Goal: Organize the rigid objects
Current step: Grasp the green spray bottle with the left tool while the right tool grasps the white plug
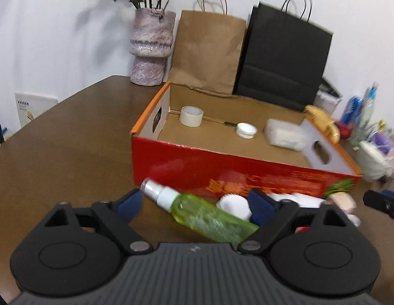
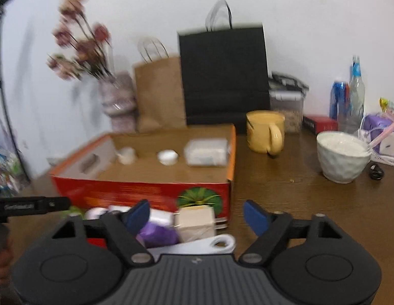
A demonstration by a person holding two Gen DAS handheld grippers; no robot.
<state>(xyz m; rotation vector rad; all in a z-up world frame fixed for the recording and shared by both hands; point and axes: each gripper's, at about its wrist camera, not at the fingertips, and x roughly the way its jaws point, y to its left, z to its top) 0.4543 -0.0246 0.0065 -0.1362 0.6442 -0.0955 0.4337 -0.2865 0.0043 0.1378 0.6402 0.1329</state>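
In the left wrist view the green spray bottle (image 1: pixel 209 216) lies on its side low in the centre of the frame, on the desk (image 1: pixel 70 147) just in front of the red box (image 1: pixel 222 167), between the blue pads of my left hand-held gripper (image 1: pixel 197 203), which is open and holds nothing. In the right wrist view my right hand-held gripper (image 2: pixel 197 214) is also open and empty, above a beige plug adapter (image 2: pixel 195 222) and a purple thing (image 2: pixel 158 235) at lower centre. Inside the box, at middle frame, are a tape roll (image 1: pixel 191 116), a white lid (image 1: pixel 245 130) and a clear container (image 1: pixel 284 133).

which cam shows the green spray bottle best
The left wrist view: the green spray bottle lies on its side between the left gripper's open fingers, fully visible. The right wrist view catches only a blurred green sliver at its left edge.
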